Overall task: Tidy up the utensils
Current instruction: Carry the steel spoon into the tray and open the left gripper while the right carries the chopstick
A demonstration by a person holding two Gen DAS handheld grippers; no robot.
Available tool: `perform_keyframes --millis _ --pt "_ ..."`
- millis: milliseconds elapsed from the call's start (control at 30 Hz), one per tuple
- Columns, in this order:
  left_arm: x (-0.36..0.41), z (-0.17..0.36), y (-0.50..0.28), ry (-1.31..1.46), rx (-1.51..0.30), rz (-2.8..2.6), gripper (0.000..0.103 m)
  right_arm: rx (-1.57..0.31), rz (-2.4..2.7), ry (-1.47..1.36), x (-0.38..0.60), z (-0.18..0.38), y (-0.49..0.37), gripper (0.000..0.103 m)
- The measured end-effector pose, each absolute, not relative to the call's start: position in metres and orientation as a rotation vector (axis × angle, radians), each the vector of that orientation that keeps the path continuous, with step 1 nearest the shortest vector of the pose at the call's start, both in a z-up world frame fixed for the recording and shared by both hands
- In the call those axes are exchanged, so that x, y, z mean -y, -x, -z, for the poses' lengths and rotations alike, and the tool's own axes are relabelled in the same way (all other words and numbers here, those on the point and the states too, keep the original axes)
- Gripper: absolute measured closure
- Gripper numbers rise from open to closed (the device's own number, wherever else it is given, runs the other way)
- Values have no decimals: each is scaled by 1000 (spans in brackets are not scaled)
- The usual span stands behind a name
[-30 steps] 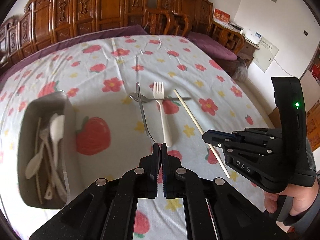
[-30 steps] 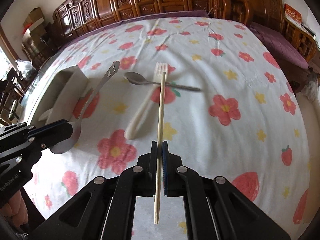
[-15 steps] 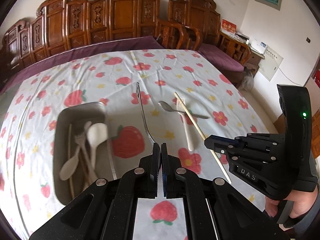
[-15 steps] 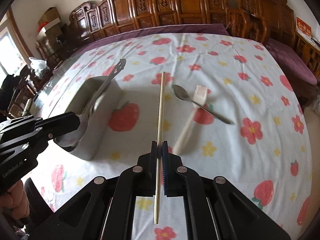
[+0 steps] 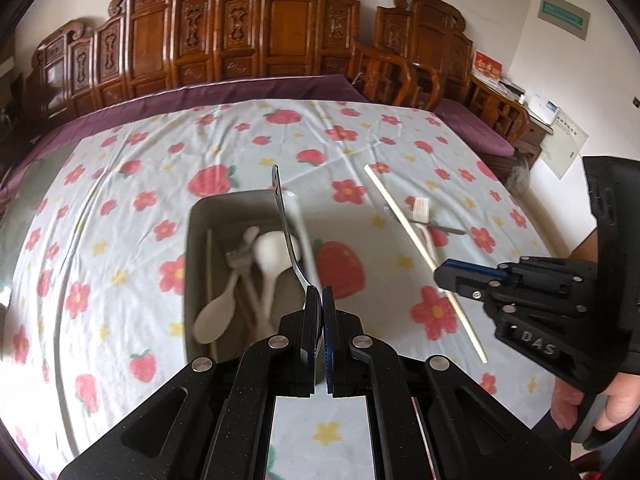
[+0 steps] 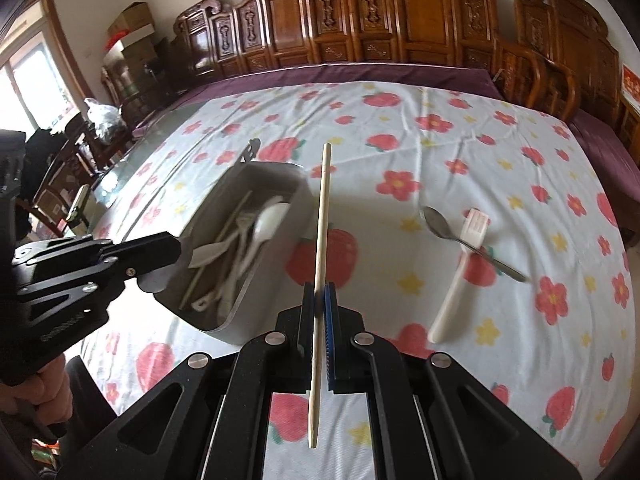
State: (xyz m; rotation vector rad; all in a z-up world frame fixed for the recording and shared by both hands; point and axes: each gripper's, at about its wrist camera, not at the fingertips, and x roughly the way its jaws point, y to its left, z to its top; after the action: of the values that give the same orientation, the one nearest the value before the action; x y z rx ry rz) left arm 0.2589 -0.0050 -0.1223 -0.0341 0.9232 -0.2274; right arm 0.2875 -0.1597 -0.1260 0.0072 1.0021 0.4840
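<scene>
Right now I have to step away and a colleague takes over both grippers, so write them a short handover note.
Left gripper: shut on the metal spoon, held above the grey tray.
Right gripper: shut on the wooden chopstick, in the air beside the tray.
Done: white plastic utensils and one chopstick already lie in the tray.
Left: drop both held pieces in, then fetch the white fork and the steel spoon crossed on the flowered cloth.

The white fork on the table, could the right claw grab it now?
Probably not yet. The right claw is shut on a chopstick, so it has no free grip. The white fork lies in the open, though a metal spoon crosses it.
</scene>
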Motion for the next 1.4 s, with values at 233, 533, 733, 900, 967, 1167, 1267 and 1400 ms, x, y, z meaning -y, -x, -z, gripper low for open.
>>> perform_keyframes --millis 233,533,733,900,967,1167,1267,1400 --pt "-23 136 -261 55 -947 192 101 -997 -518 7 134 121 -285 97" --pt "-41 161 -269 68 -996 168 101 -1002 -544 23 116 119 -284 97" --pt "-42 172 -280 72 -1016 168 101 -1001 -559 30 108 116 -284 97" --pt "-43 180 -288 86 -1033 169 101 -1008 -567 36 105 118 -286 97" --pt "-43 184 -290 87 -1037 168 101 -1011 -569 37 105 119 -286 97" --pt "-44 190 -296 90 -1052 168 101 -1019 -570 33 106 123 -290 97" --pt "-44 191 -298 92 -1054 169 100 -1021 -571 31 105 124 -291 97" --pt "-45 190 -298 94 -1044 172 101 -1021 -578 34 99 126 -294 97"
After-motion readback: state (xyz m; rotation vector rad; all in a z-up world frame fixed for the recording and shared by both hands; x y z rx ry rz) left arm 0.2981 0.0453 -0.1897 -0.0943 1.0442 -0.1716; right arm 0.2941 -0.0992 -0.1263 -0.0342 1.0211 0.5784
